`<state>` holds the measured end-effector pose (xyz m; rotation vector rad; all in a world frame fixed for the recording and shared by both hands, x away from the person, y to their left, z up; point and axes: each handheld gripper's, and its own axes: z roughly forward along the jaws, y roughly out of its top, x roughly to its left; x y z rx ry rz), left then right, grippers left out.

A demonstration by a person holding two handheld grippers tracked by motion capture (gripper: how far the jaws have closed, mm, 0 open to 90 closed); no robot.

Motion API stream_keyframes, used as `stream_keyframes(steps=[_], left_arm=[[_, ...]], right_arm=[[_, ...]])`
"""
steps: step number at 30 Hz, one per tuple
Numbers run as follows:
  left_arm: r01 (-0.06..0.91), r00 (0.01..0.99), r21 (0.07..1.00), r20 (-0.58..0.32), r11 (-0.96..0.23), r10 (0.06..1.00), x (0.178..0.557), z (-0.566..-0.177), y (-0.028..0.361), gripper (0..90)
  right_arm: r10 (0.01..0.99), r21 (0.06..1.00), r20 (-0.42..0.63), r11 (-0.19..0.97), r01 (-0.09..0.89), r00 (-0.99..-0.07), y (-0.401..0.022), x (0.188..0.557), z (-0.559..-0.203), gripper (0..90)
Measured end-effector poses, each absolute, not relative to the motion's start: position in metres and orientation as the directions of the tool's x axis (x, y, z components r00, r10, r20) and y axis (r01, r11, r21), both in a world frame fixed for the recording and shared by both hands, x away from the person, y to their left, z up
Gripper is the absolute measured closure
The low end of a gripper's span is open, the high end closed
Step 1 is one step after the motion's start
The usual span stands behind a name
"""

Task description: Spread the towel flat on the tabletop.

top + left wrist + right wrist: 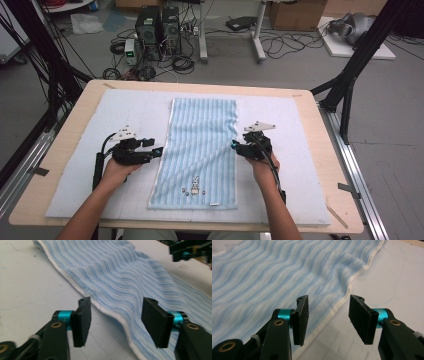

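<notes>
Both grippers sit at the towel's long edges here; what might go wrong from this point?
1. Both the left gripper and the right gripper are open over the towel hem; a shallow bite may slip off or close on nothing.
2. A diagonal ridge already crosses the towel; uneven pulls may deepen it.
3. Jaws held low may catch the white mat too.

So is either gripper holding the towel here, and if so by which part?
Nothing is held. The left gripper and right gripper stand open at the long edges of the blue towel, pads clear of its white hem.
</notes>
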<state>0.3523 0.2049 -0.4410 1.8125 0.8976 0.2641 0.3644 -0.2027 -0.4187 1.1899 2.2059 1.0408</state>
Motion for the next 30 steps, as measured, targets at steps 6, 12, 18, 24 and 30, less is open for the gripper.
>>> stream_keyframes(steps=[6,12,18,24,30], left_arm=[[0.527,0.668,0.808,-0.201,-0.265,0.717,0.373,-0.451,0.183,55.2],[0.461,0.712,0.792,-0.061,-0.400,0.699,0.375,-0.451,0.168,85.8],[0.485,0.586,0.798,0.007,-0.358,0.810,0.386,-0.450,0.174,87.6],[0.528,0.562,0.798,-0.071,-0.292,0.824,0.387,-0.449,0.180,54.2],[0.515,0.599,0.827,-0.160,-0.225,0.784,0.361,-0.440,0.195,42.5]], right_arm=[[0.796,0.764,-0.001,0.391,0.513,-0.605,-0.209,0.334,-0.424,54.7],[0.780,0.714,0.052,0.407,0.569,-0.624,-0.203,0.325,-0.444,57.3],[0.793,0.710,-0.002,0.430,0.558,-0.609,-0.201,0.327,-0.442,87.6],[0.813,0.725,0.034,0.380,0.575,-0.581,-0.203,0.331,-0.443,71.5],[0.807,0.756,0.052,0.353,0.551,-0.588,-0.210,0.318,-0.437,62.8]])
